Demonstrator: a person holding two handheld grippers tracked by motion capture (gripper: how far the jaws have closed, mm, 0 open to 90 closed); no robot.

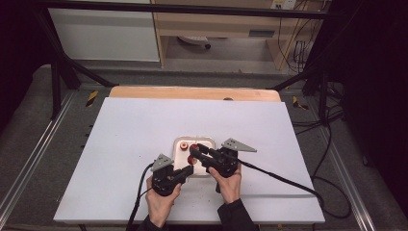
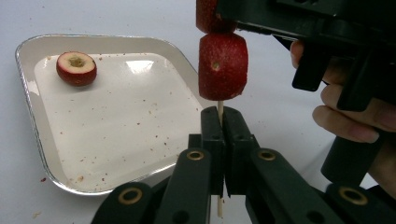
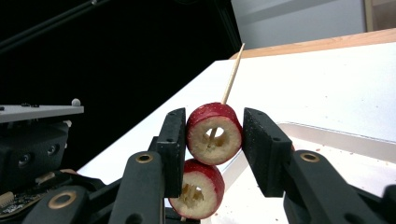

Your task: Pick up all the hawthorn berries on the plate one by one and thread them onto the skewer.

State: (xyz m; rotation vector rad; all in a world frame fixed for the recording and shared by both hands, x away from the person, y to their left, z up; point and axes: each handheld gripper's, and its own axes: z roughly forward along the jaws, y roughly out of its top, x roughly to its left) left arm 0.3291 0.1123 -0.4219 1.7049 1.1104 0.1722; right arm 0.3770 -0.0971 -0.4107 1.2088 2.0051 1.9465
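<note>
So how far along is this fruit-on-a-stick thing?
Two cored red fruit pieces already sit on the wooden skewer. The left gripper is clamped on the skewer's lower end, while the right gripper brackets the upper piece, apparently working it down. One more piece waits on the white tray, still to be threaded.

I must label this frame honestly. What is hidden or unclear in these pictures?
- Upper fruit: left gripper view, cut by the top edge and the right tool's body.
- Stick bottom end: same view, behind the left tool.
- Right tool: right gripper view, one pad touches the fruit, the other seems apart; grip unclear.
- Fruits: high view, too small.
</note>
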